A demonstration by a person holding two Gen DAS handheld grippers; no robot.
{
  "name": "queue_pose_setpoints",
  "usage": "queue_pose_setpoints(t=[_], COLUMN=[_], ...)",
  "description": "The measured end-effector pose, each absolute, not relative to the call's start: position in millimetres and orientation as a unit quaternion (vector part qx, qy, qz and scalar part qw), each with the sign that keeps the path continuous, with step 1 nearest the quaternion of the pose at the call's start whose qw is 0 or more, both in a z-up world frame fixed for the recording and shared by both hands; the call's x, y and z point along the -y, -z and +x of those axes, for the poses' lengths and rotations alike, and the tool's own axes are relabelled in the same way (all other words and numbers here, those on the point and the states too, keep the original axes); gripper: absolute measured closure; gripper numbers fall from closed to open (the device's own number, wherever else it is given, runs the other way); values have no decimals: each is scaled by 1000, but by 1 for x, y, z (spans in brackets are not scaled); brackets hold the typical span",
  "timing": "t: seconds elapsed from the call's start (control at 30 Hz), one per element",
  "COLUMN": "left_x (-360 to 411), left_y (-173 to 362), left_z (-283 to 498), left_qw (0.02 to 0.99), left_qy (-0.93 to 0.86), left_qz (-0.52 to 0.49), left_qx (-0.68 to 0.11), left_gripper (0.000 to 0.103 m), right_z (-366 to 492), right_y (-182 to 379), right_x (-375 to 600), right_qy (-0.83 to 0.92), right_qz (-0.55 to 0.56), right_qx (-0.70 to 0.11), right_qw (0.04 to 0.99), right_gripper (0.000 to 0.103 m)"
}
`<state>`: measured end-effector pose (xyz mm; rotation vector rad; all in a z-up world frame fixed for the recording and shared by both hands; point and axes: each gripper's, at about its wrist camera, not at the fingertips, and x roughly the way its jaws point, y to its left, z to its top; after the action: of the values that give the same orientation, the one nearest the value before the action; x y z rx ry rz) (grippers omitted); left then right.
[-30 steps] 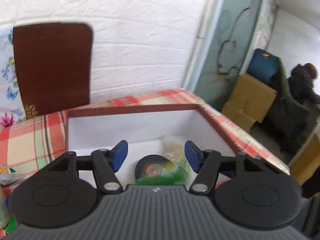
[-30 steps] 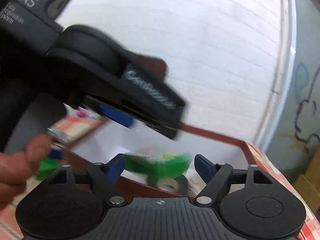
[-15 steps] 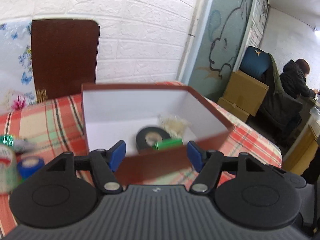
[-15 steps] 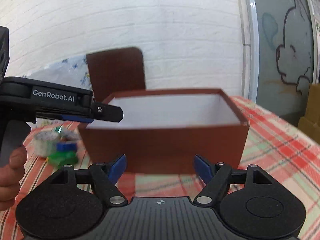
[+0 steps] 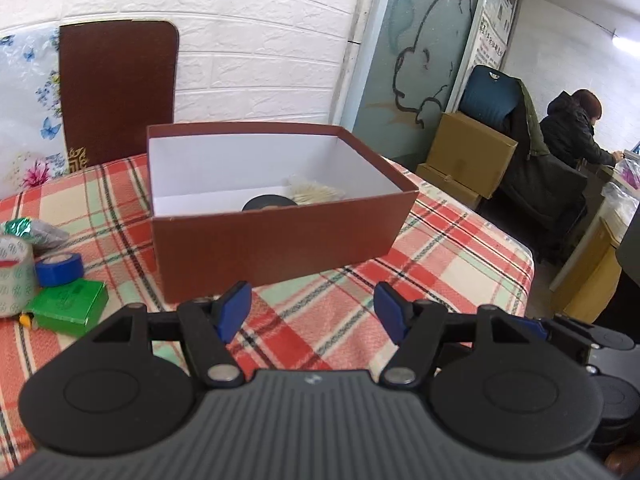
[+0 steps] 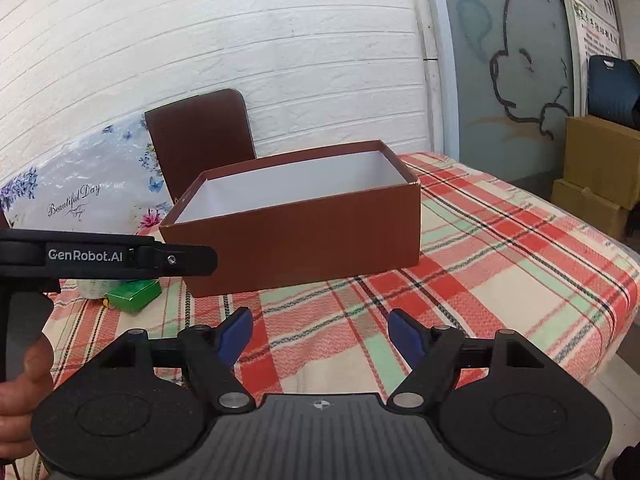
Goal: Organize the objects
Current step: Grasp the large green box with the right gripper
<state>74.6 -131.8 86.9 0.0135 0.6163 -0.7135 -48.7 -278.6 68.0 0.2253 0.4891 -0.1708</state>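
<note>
Two grippers hover over the checked tablecloth (image 5: 440,264), both with their blue-tipped fingers spread wide and nothing between them. Straight ahead of the left gripper (image 5: 314,310), beyond its fingertips, stands the brown box (image 5: 280,240) with a white inside; over its near wall show the top of a black tape roll (image 5: 267,202) and, just right of that, a pale bundle (image 5: 316,194) whose make-up cannot be told. Off to the left of the left fingers lie the things outside the box: a green packet (image 5: 68,300) nearest, a blue tape roll (image 5: 59,269) touching its far edge, a large clear tape roll (image 5: 14,272) at the frame edge, and a crinkled silver-green bag (image 5: 34,230) farther back. Ahead of the right gripper (image 6: 320,334) and slightly left of its fingers the same box (image 6: 304,236) sits on the cloth (image 6: 500,264), its contents hidden from this angle. Left of the right fingers the other gripper's arm (image 6: 120,258) reaches across, with the green packet (image 6: 134,295) beneath it. A brown chair back (image 5: 116,88) stands behind the box.
</note>
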Motion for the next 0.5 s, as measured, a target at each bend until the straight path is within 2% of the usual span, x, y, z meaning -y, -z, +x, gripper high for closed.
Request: queue_pose_setpoints(t=[0.13, 0.23, 0.5], left_x=[131, 135, 144], left_y=[-83, -89, -95], left_z=[71, 60, 58], left_qw=[889, 891, 888], left_qy=[333, 346, 350], left_qz=[6, 13, 23], left_qx=[-313, -295, -298], left_gripper=[33, 33, 30], right_z=[-54, -59, -59], right_y=[-72, -79, -75], right_x=[266, 265, 264], right_qy=[71, 75, 60], right_qz=[98, 93, 92], right_qx=[-232, -221, -236], right_qw=[965, 968, 966], right_gripper=[30, 30, 29])
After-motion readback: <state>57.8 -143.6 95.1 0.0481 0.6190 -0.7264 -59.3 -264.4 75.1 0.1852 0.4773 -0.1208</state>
